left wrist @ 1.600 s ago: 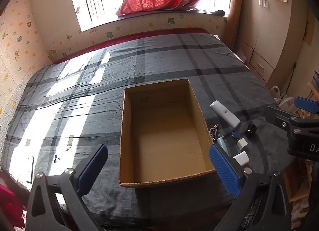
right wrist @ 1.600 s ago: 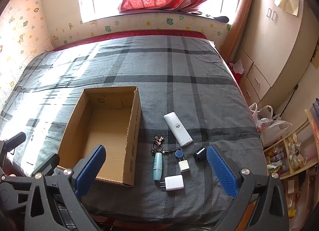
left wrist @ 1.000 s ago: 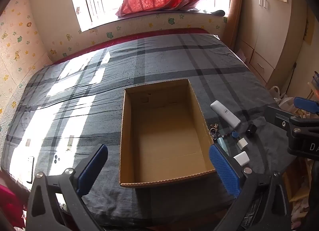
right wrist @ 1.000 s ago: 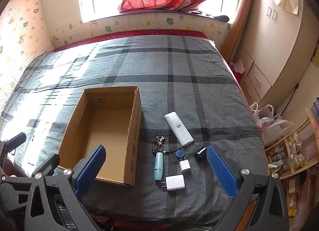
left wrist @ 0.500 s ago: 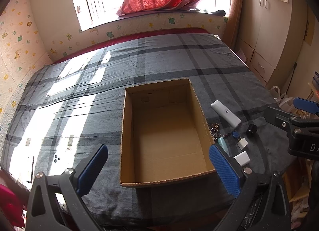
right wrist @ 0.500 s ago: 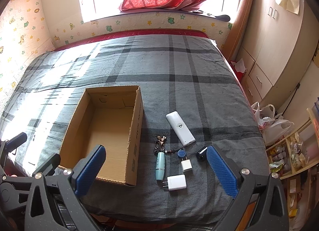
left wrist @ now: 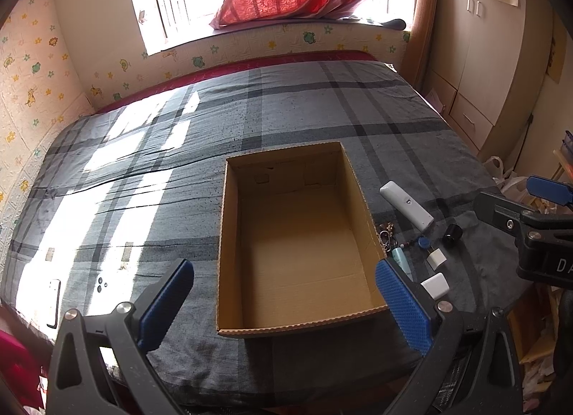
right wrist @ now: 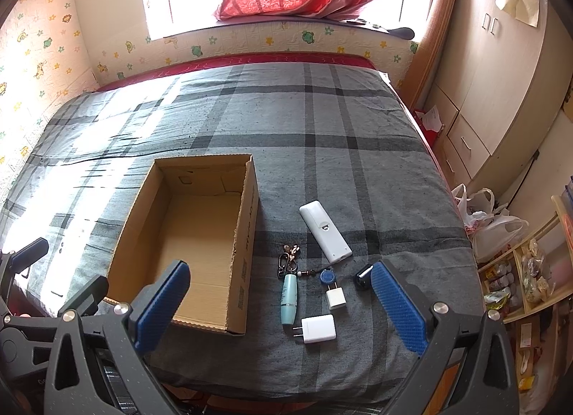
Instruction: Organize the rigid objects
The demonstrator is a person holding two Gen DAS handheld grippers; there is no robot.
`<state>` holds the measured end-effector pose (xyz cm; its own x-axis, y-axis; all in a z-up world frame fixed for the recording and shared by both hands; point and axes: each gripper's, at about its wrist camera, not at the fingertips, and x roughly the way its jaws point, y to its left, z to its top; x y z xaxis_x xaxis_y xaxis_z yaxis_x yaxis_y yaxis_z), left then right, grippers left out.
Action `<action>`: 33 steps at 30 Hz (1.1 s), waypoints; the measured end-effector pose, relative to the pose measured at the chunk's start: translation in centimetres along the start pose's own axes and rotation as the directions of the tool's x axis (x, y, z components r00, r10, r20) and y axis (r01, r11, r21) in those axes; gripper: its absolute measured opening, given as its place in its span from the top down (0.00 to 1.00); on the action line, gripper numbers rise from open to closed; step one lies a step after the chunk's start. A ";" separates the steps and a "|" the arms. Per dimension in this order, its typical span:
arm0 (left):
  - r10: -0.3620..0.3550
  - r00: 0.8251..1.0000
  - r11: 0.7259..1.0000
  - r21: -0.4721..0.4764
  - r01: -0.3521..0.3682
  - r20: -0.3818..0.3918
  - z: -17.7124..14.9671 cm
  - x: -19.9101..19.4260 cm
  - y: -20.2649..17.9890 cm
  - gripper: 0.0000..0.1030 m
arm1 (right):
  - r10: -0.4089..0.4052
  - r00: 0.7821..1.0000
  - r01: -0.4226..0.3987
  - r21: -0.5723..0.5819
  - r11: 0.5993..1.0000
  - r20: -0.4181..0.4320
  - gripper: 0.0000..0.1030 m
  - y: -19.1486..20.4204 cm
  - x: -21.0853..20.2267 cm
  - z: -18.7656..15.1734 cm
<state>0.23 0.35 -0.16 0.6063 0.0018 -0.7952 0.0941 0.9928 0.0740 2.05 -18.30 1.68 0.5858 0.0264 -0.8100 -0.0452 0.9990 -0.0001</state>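
Right wrist view: both the right claw [right wrist: 281,302] and left claw [left wrist: 284,302] gape wide and empty, small items clustered lower centre beside the open box [right wrist: 247,232], probably ready for loading.

Left wrist view: light-blue tube [left wrist: 401,260] at 4 o'clock, lower half hidden behind left gripper's [left wrist: 284,305] right finger pad. Right gripper [left wrist: 537,221] at 3 o'clock cut off by frame edge; jaw gap not visible here.

Right wrist view: small black object [right wrist: 362,277] partly behind blue pad; identity unclear. Printing on cardboard box [right wrist: 247,235] wall unreadable.
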 end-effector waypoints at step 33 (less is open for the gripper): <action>-0.002 1.000 1.000 -0.019 0.002 0.008 0.1 0.3 0.9 0.00 | -0.011 1.000 0.011 0.016 1.000 -0.002 0.00 -0.5 0.2 0.5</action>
<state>0.60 1.23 -0.24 0.6122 -0.0008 -0.7907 0.0799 0.9949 0.0608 2.56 -18.78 1.78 0.5848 0.0152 -0.8111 -0.0255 0.9997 0.0003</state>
